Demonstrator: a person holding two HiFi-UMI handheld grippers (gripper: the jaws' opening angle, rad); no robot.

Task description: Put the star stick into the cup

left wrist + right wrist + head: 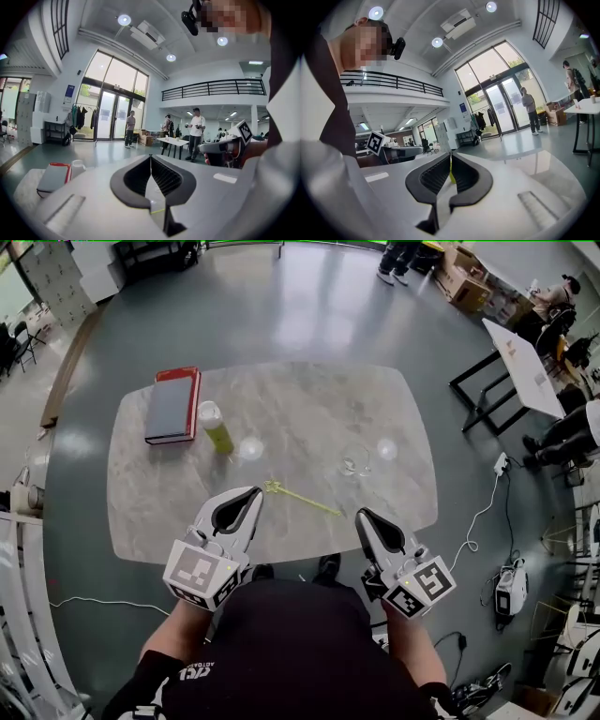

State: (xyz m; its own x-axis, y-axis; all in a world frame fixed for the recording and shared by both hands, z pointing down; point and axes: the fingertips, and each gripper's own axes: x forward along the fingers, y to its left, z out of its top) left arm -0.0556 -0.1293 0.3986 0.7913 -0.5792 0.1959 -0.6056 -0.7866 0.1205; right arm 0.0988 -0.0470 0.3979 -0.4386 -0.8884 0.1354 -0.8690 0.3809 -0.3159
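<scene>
The yellow star stick (300, 498) lies flat on the marble table (309, 399) near its front edge, star end to the left. A clear cup (354, 462) stands just behind its right end. My left gripper (253, 491) is shut and empty, its tips just left of the star end. My right gripper (362, 514) is also shut and empty, at the table's front edge right of the stick. In the left gripper view the shut jaws (150, 157) point over the table. The right gripper view shows its jaws (451, 153) closed the same way.
A red and grey book (172, 405) lies at the table's back left, with a yellow-green bottle (216, 426) beside it. Two more clear glasses (250, 448) (387, 448) stand mid-table. A white side table (525, 367) and floor cables are to the right; people stand in the hall.
</scene>
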